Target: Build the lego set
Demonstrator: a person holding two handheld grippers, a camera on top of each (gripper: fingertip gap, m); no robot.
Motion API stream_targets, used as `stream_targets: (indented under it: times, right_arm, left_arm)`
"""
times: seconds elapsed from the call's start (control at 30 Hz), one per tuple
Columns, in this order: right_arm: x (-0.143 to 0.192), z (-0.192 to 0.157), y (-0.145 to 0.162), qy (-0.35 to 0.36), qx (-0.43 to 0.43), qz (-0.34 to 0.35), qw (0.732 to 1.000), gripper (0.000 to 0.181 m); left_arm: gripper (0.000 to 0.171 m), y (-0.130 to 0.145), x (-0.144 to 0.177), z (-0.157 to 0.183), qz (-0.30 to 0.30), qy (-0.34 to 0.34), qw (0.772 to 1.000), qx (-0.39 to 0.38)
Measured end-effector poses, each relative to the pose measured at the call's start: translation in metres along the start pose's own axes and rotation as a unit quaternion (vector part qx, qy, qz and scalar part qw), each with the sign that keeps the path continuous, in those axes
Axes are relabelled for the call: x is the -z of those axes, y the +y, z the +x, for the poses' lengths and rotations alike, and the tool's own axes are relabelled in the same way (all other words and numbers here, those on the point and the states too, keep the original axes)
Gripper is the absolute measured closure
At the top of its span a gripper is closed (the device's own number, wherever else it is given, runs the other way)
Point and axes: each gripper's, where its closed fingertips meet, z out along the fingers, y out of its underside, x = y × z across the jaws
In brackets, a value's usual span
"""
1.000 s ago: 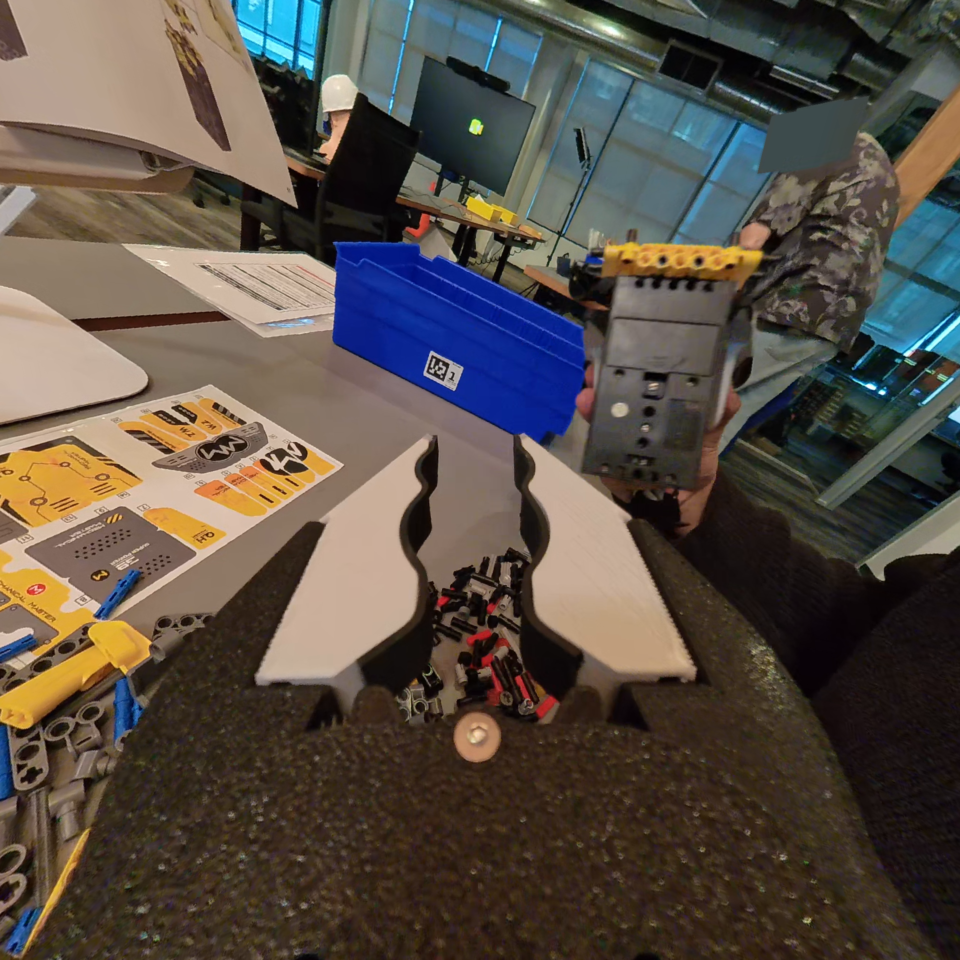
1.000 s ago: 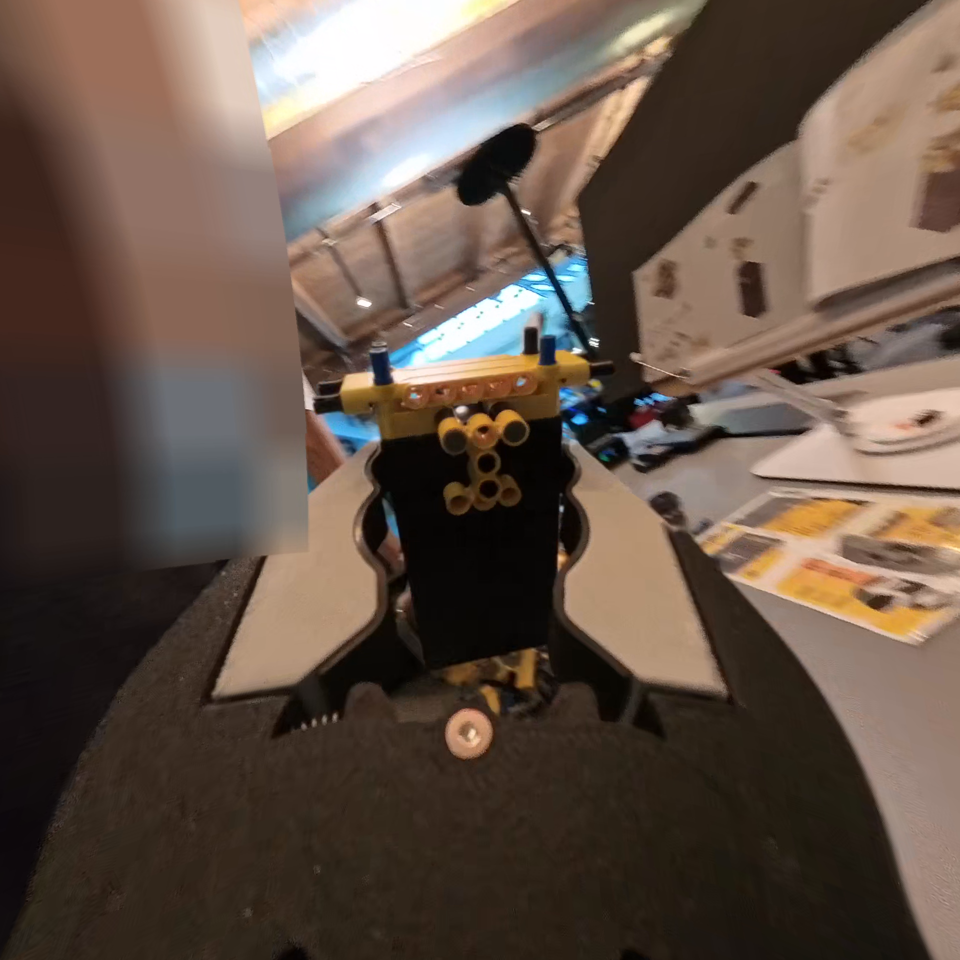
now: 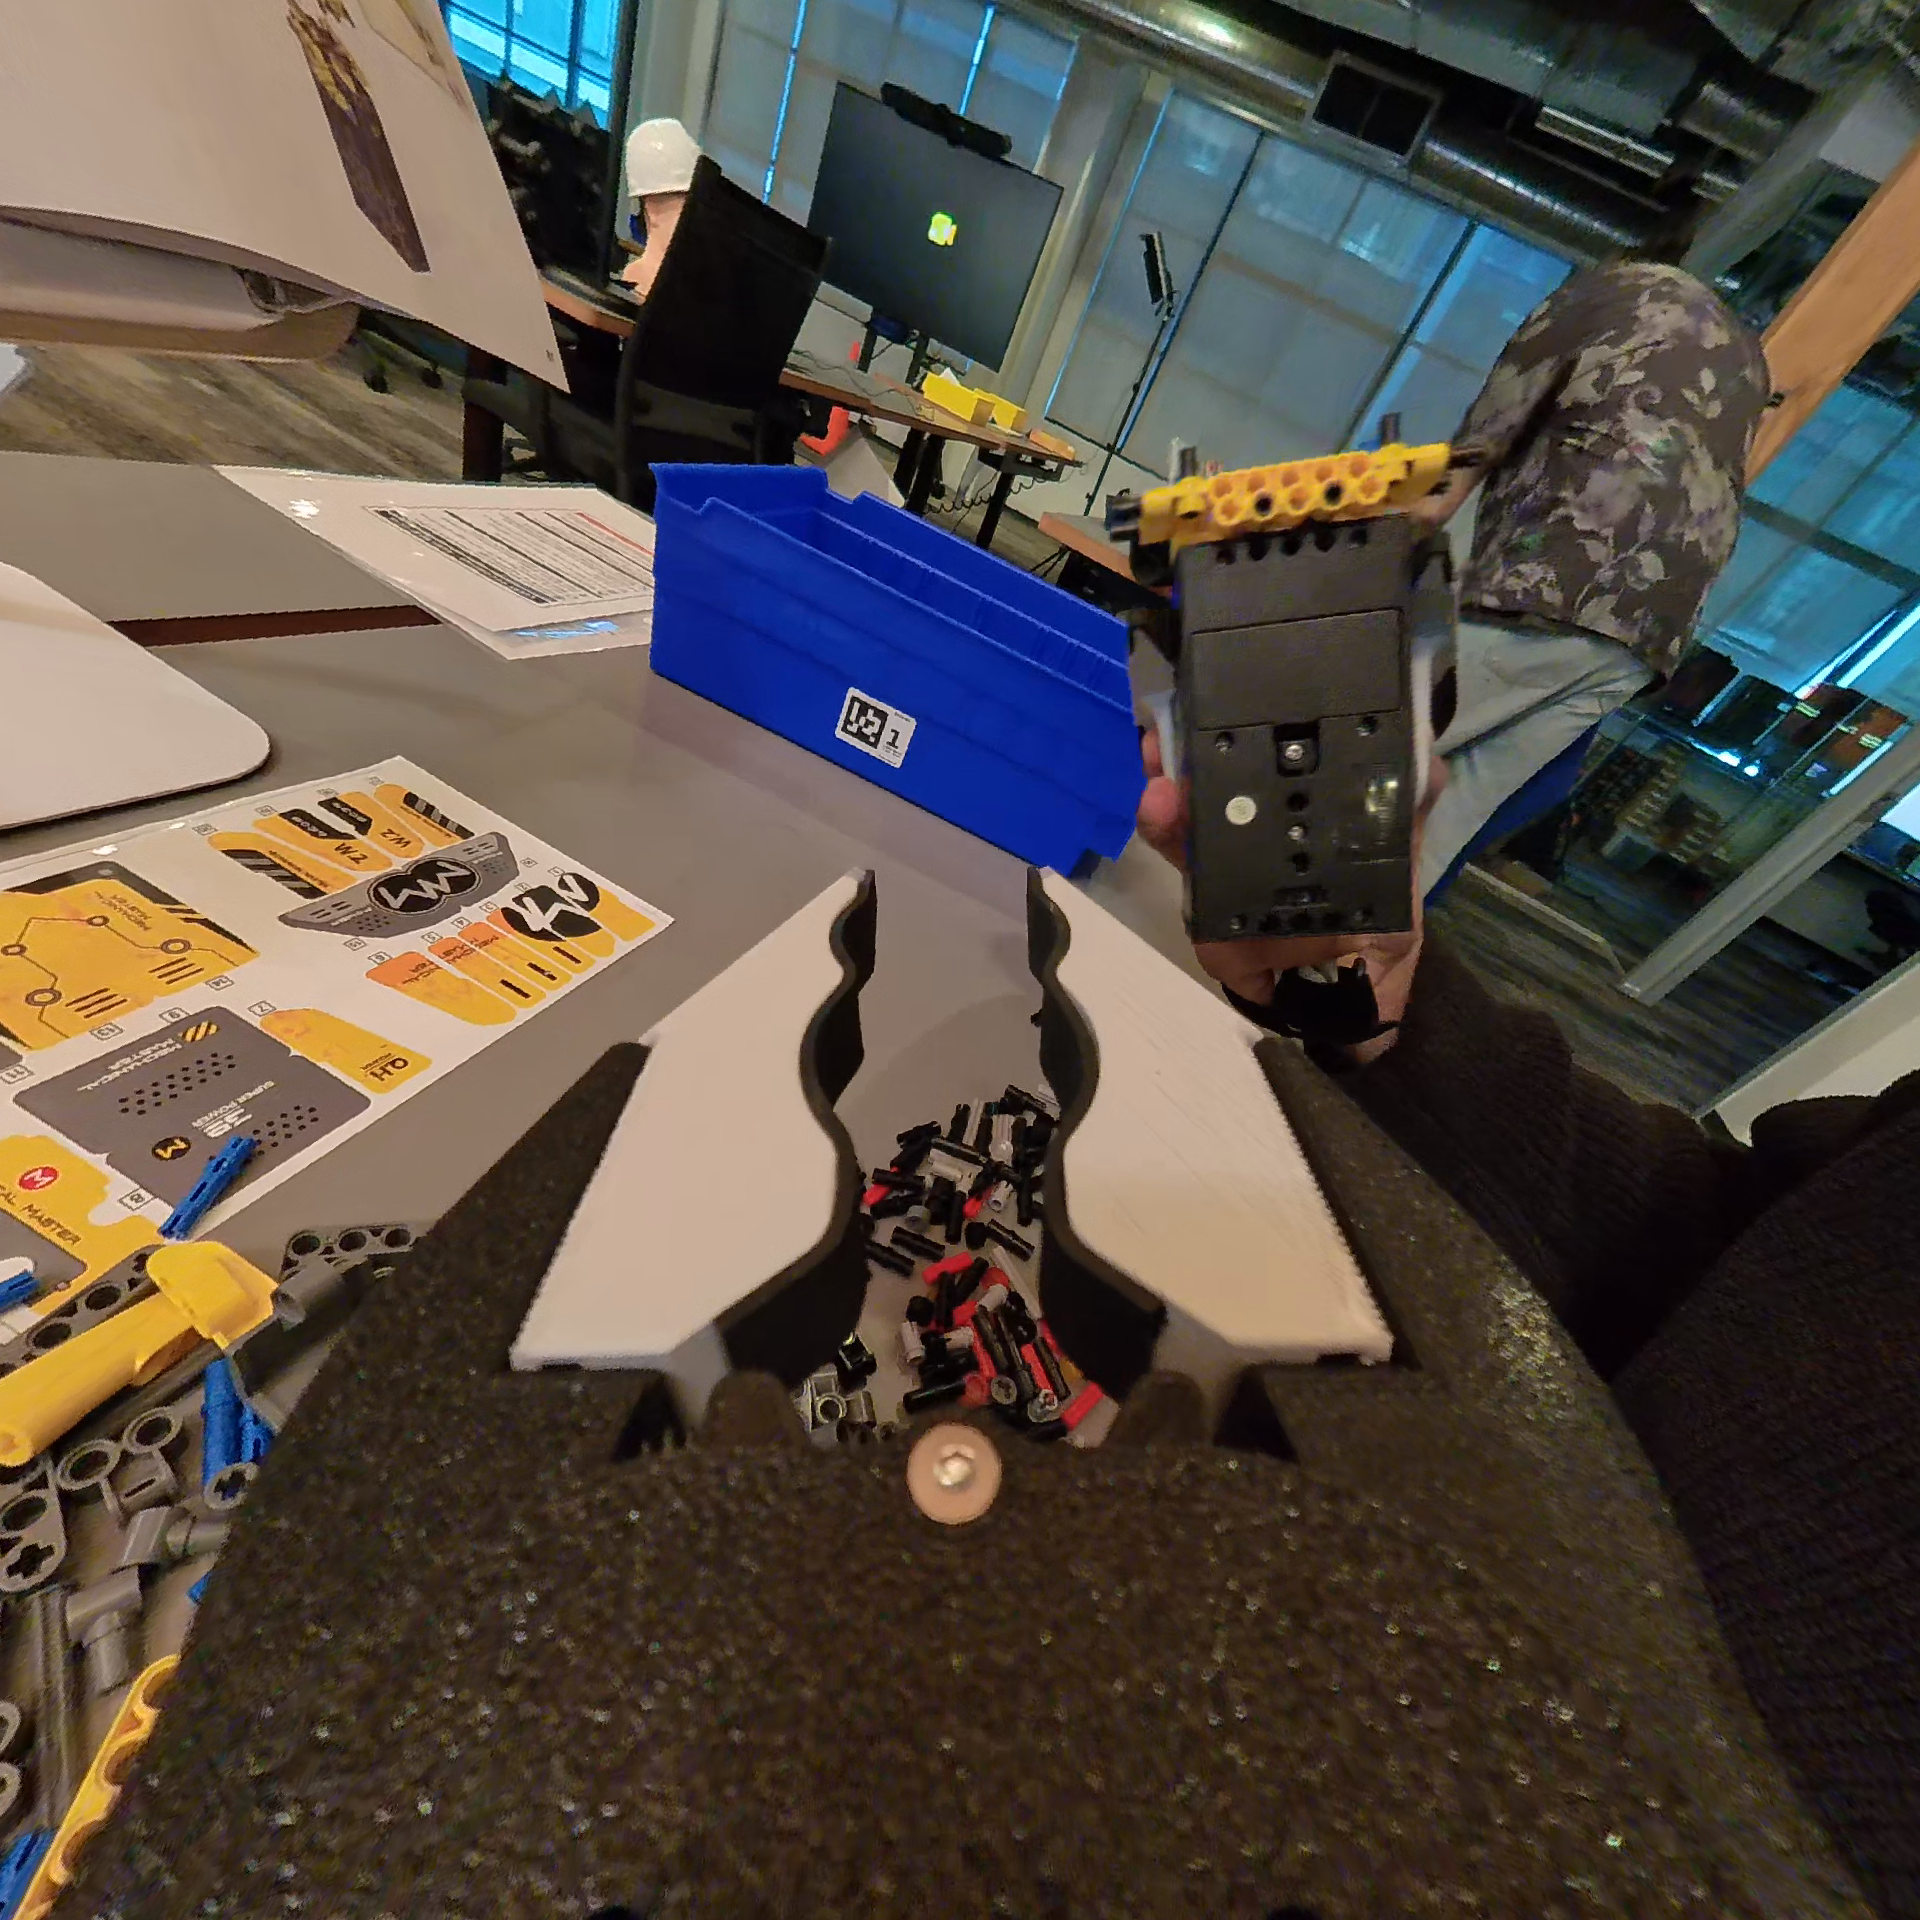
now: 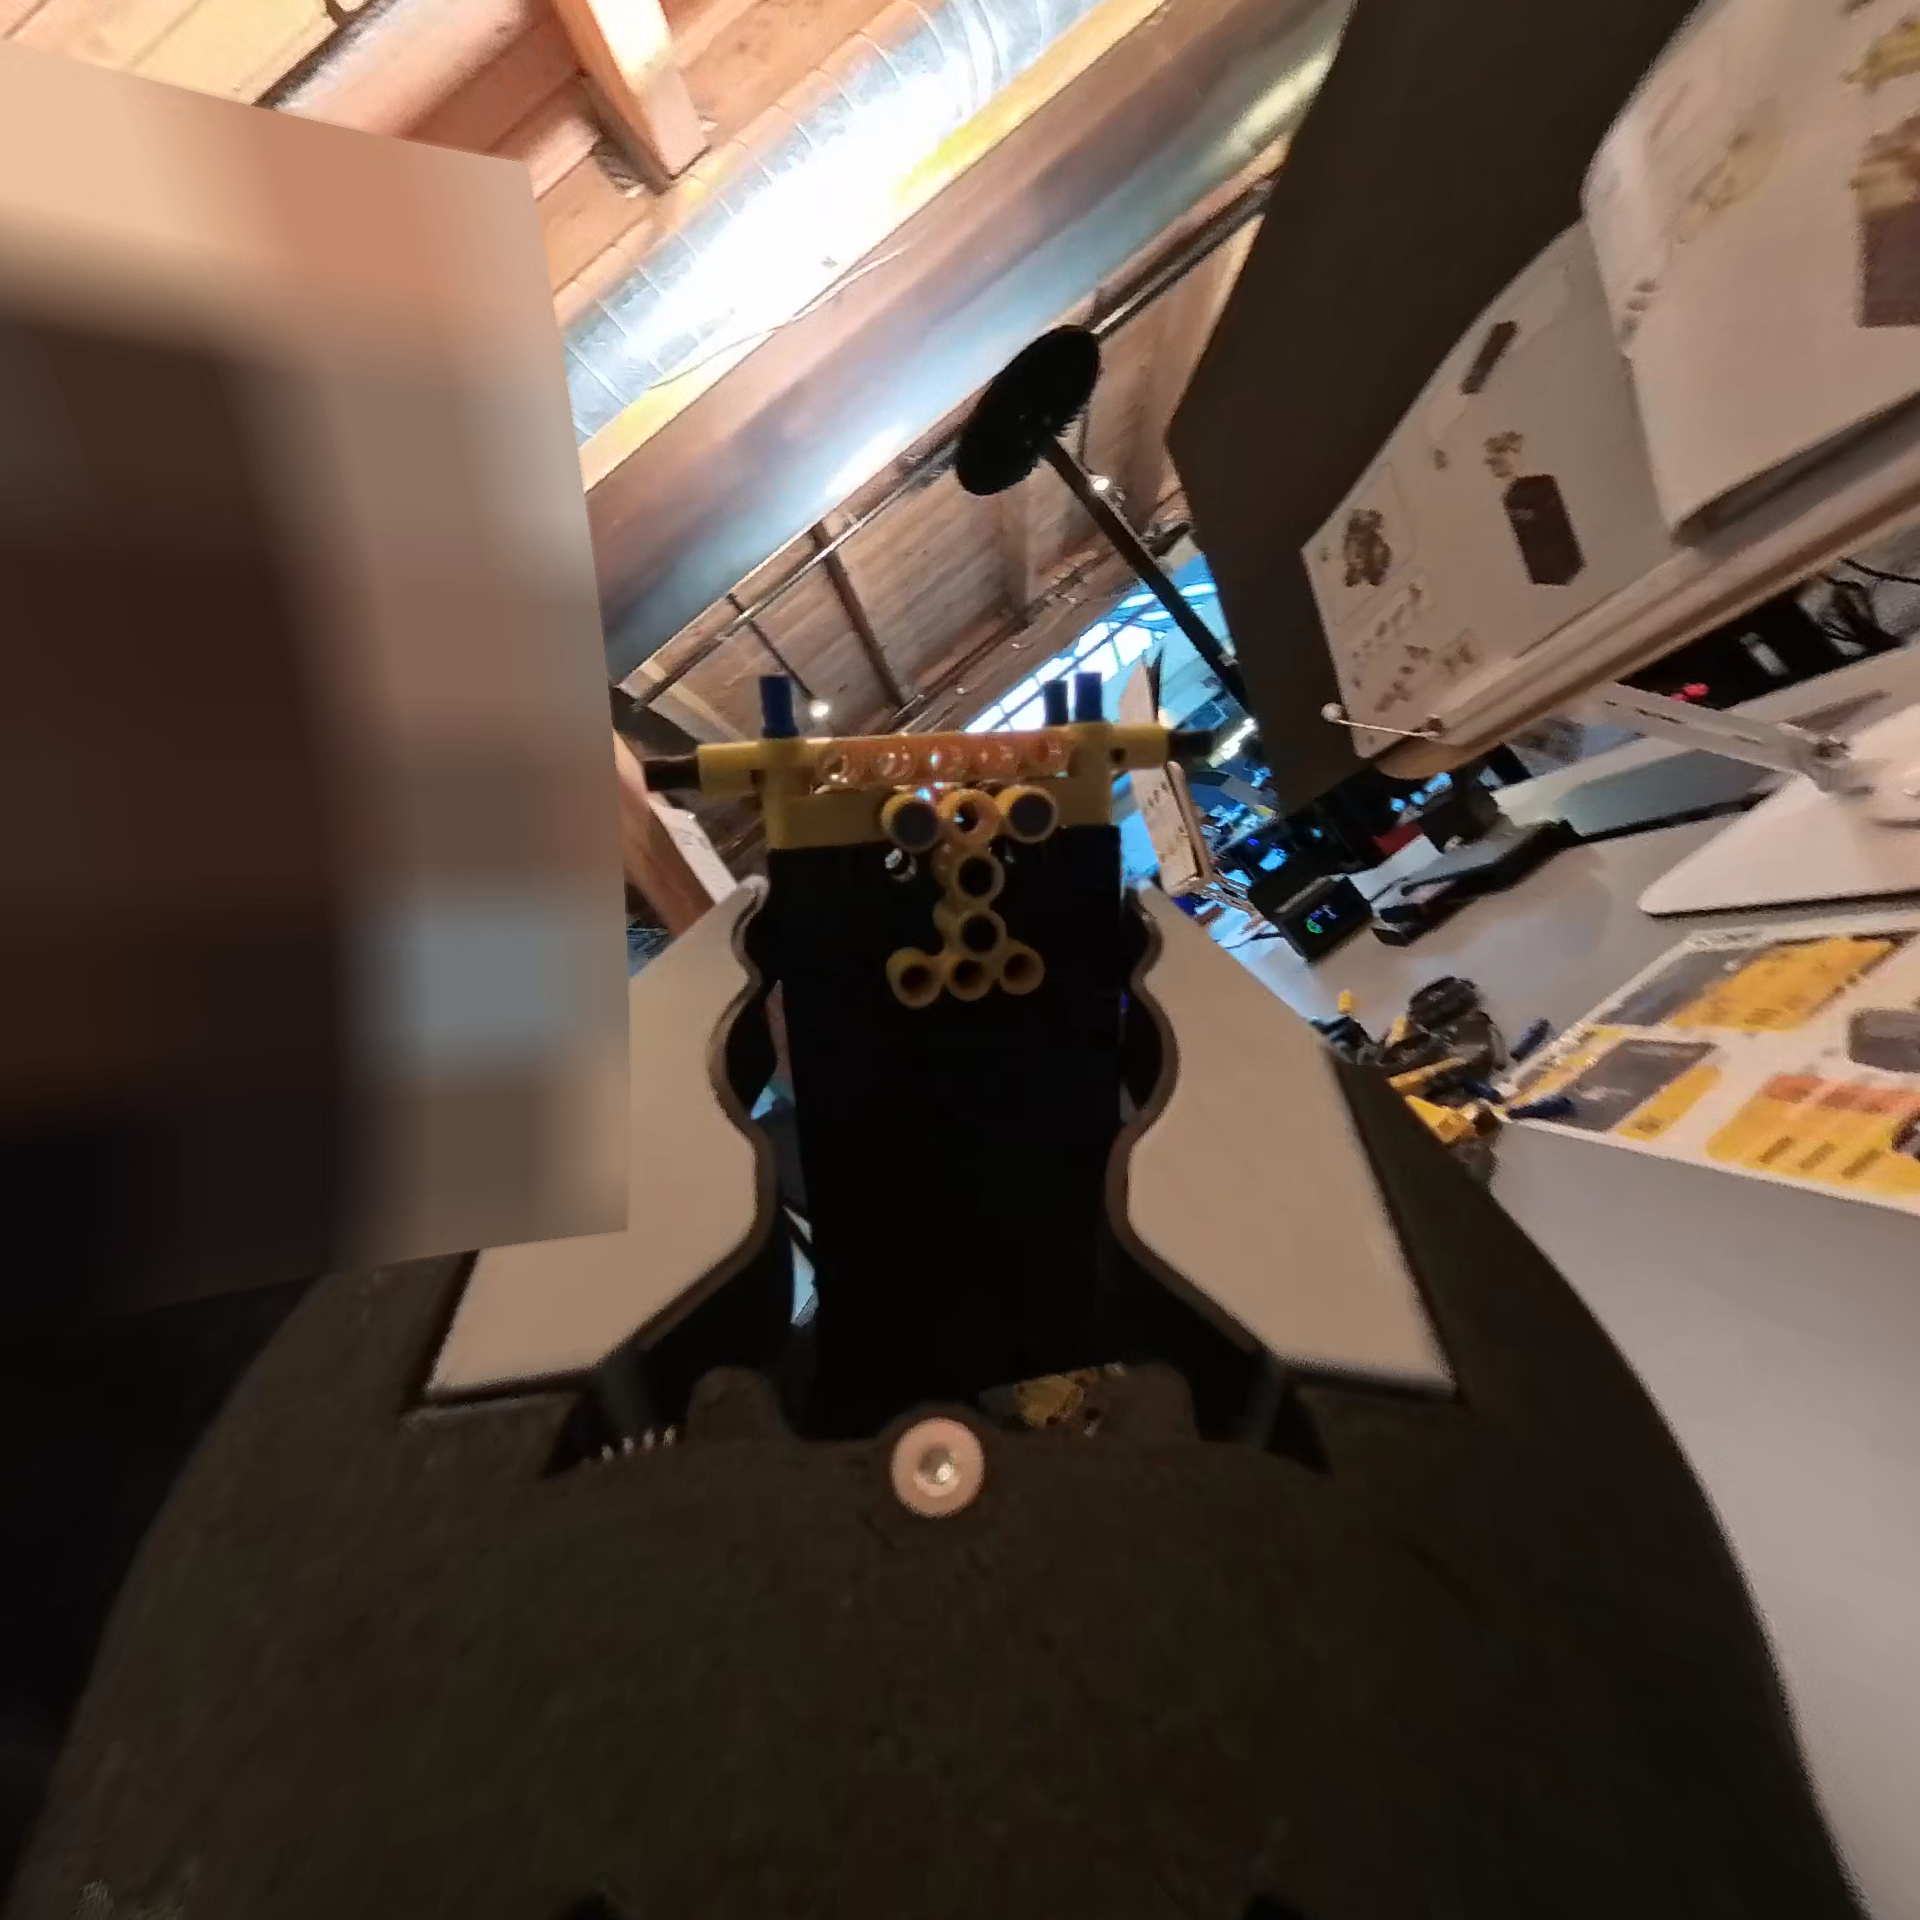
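Observation:
My left gripper (image 3: 951,894) is open and empty, low over a pile of small black, red and grey pins (image 3: 966,1247) that lies between its fingers on the grey table (image 3: 582,748). My right gripper (image 4: 945,904) is shut on a black box-shaped block (image 4: 956,1143) with a yellow holed beam (image 4: 935,764) and blue pins on top. It holds the block in the air, upright. The block also shows in the left wrist view (image 3: 1299,748), raised to the right of the left gripper with a hand behind it.
A blue bin (image 3: 894,644) stands beyond the left gripper. A yellow and grey sticker sheet (image 3: 312,966) and loose yellow, grey and blue parts (image 3: 125,1351) lie at the left. A printed sheet (image 3: 499,551) lies farther back. A person in a patterned shirt (image 3: 1621,436) stands at the right.
The right gripper has tilted a little with the block, so its view shows more ceiling. The left gripper has stayed in place over the pins.

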Motion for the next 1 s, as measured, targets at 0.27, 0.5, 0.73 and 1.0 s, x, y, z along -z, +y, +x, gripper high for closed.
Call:
stream_targets:
  times: [0.27, 0.5, 0.73, 1.0]
  right_arm:
    - [0.009, 0.046, 0.007, 0.104, -0.073, -0.006, 0.992, 0.116]
    - [0.01, 0.055, 0.014, 0.142, -0.052, -0.028, 0.988, 0.116]
    - [0.012, 0.06, 0.016, 0.164, -0.039, -0.037, 0.985, 0.116]
    - [0.014, 0.067, 0.019, 0.192, -0.019, -0.05, 0.98, 0.116]
  left_arm:
    - [0.143, 0.004, -0.002, -0.001, -0.007, -0.001, 1.0, 0.003]
    - [0.143, 0.005, -0.003, -0.002, -0.011, -0.001, 1.0, 0.003]
    - [0.143, 0.007, -0.003, -0.002, -0.014, 0.0, 1.0, 0.003]
    - [0.143, 0.008, -0.004, -0.001, -0.017, 0.001, 1.0, 0.004]
